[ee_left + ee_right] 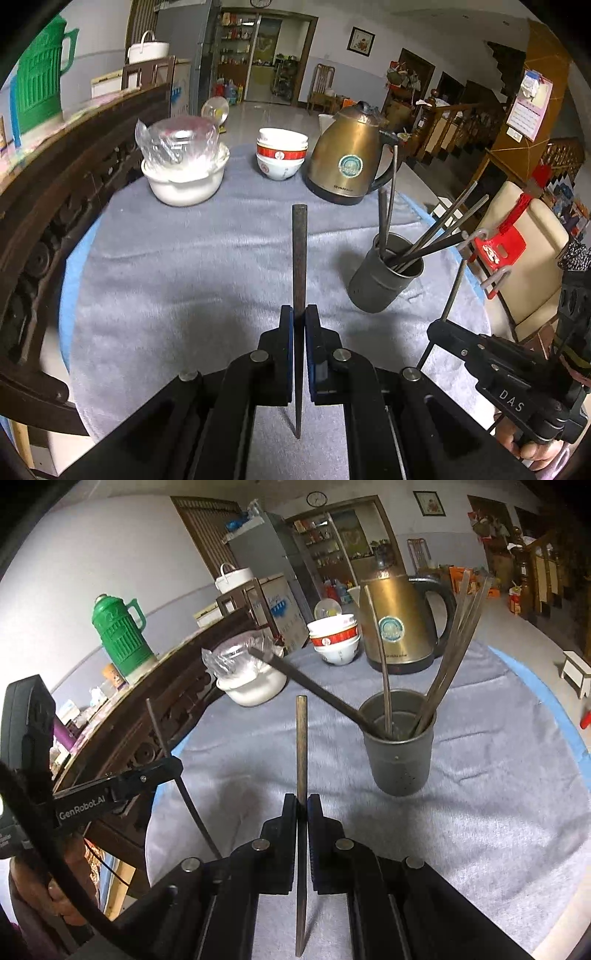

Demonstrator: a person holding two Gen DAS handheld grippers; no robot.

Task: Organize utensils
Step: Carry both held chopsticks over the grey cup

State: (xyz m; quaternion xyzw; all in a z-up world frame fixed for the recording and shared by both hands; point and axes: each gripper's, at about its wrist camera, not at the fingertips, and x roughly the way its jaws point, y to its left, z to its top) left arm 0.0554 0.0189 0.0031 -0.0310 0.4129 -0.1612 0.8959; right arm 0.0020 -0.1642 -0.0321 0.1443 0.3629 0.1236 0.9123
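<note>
My left gripper (299, 314) is shut on a dark chopstick (298, 258) that points forward above the grey cloth. My right gripper (302, 801) is shut on another chopstick (301, 746), also pointing forward. A grey metal utensil cup (384, 280) stands upright on the cloth, right of the left gripper; in the right wrist view the cup (400, 753) is ahead and to the right. Several chopsticks (454, 646) lean in it. The right gripper (439, 326) with its chopstick shows in the left wrist view, and the left gripper (173, 766) in the right wrist view.
At the back of the table (192, 266) stand a brass kettle (347, 158), stacked white and red bowls (282, 153) and a white pot (184, 177) with a plastic bag. A dark carved wooden cabinet (55, 206) runs along the left. A green thermos (120, 638) stands on it.
</note>
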